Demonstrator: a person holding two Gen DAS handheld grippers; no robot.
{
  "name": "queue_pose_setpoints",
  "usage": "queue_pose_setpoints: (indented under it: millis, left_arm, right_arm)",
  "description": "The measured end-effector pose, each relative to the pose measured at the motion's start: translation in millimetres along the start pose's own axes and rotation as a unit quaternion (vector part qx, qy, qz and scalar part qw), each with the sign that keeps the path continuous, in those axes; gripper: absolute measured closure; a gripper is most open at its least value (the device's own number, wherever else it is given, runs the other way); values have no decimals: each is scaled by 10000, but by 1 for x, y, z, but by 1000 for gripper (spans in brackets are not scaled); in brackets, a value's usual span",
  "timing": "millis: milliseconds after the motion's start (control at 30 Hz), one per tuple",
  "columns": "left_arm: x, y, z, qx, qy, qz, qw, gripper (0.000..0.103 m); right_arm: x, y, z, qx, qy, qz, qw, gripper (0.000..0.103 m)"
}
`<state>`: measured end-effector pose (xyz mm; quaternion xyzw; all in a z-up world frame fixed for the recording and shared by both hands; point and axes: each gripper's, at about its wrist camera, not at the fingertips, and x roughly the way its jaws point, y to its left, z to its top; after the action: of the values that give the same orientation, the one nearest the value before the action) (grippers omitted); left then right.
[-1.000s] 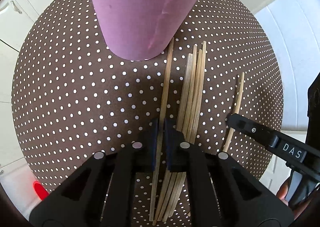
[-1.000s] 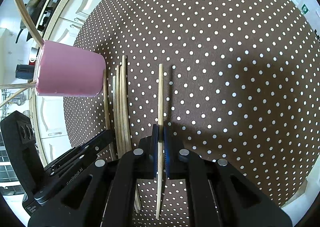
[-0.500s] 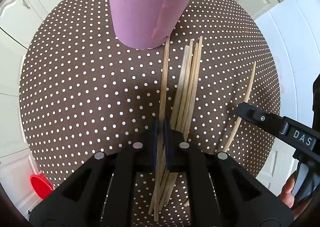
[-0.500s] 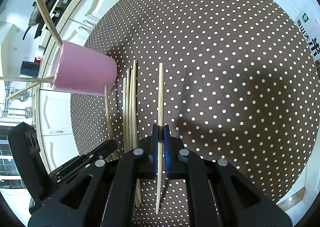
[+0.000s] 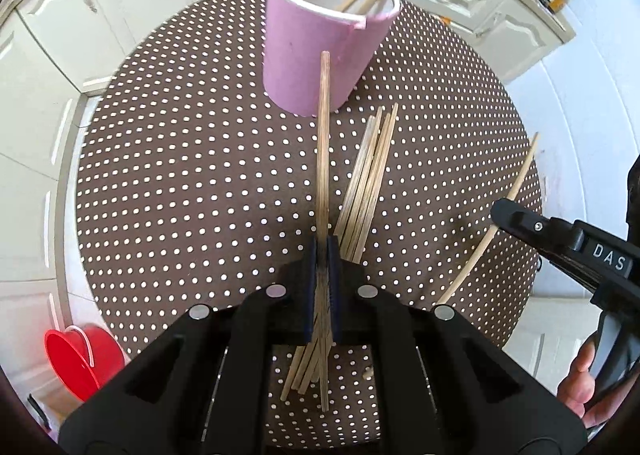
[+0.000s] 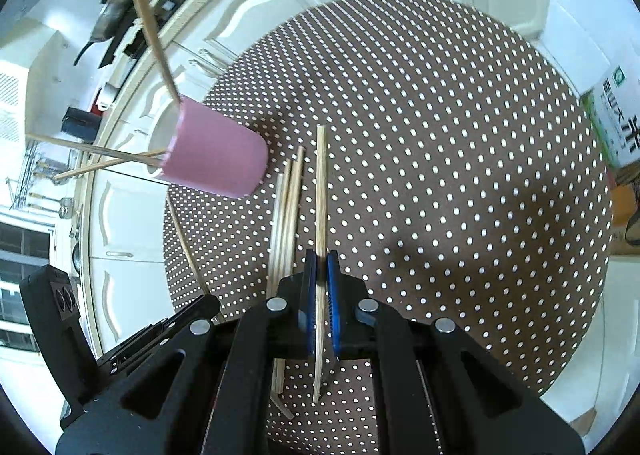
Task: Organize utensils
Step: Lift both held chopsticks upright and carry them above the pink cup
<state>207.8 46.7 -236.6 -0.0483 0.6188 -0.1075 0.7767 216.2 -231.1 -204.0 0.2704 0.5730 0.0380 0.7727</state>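
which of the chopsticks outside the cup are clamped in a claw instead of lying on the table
Two: the darker chopstick in the left claw and the paler one in the right claw. The bundle lies loose.

Upright pink cup [image 5: 320, 55] with chopsticks inside, loose bundle of wooden chopsticks [image 5: 366, 183] flat just beside it

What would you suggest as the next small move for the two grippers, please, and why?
Probably carry the left gripper forward and up over the pink cylindrical cup. It is shut on a thin wooden chopstick whose far tip reaches only the cup's side wall, below the rim. The right gripper, shut on a second wooden chopstick, sits farther from the cup and could follow.
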Motion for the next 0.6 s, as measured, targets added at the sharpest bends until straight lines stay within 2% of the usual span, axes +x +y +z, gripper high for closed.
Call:
queue_pose_setpoints:
  millis: [300, 367, 600]
  left_arm:
    - [-50, 0, -4, -326, -571, 220, 9976, 97]
    - [-47, -11, 12, -389, -689, 271, 9965, 97]
    - [-67, -19, 31, -641, -1169, 369, 9904, 97]
  right_arm:
    - [-30, 19, 19, -451, -334, 217, 9982, 98]
    - [-36, 22, 23, -534, -390, 274, 9974, 98]
    - [-59, 37, 39, -803, -697, 495, 9931, 98]
